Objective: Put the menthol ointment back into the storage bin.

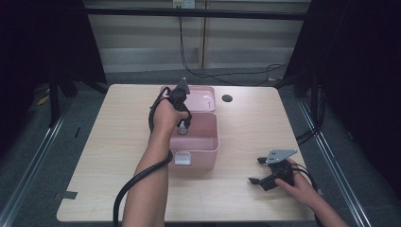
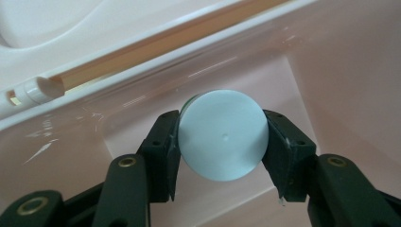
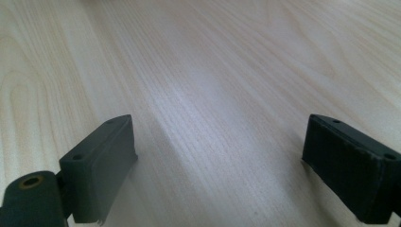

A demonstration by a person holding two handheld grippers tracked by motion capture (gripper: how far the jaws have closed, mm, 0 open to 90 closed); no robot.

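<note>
Left hand-held gripper (image 2: 222, 137) is clamped on a pale round disc (image 2: 222, 135), one jaw on each side of its rim, flat face turned toward the camera that rides on the gripper. A thin greenish edge shows behind the disc's upper left rim; whether that is a second layer or the body of a short container, cannot tell. In the high view the left hand-held gripper (image 1: 182, 126) points down into the open pink box (image 1: 210, 146) near the middle of the counter (image 1: 104, 156), with its lid (image 1: 208, 92) folded back on the far side. The disc sits low inside the box, with the pink floor directly behind it and the far wall and hinge line above it in the left gripper view; contact with the floor cannot be confirmed. Relation that matters: the disc lies straight ahead between the jaws, no offset, and being round it has no long axis to align. Judgement: the held piece is either about to be released into the box or lifted out; the frames do not settle which. Right hand-held gripper (image 1: 265, 176) rests on the counter toward the near right corner, well apart from the box, jaws spread wide over bare wood (image 3: 203, 94), nothing between them. The left hand is clearly the nearer one.
</note>
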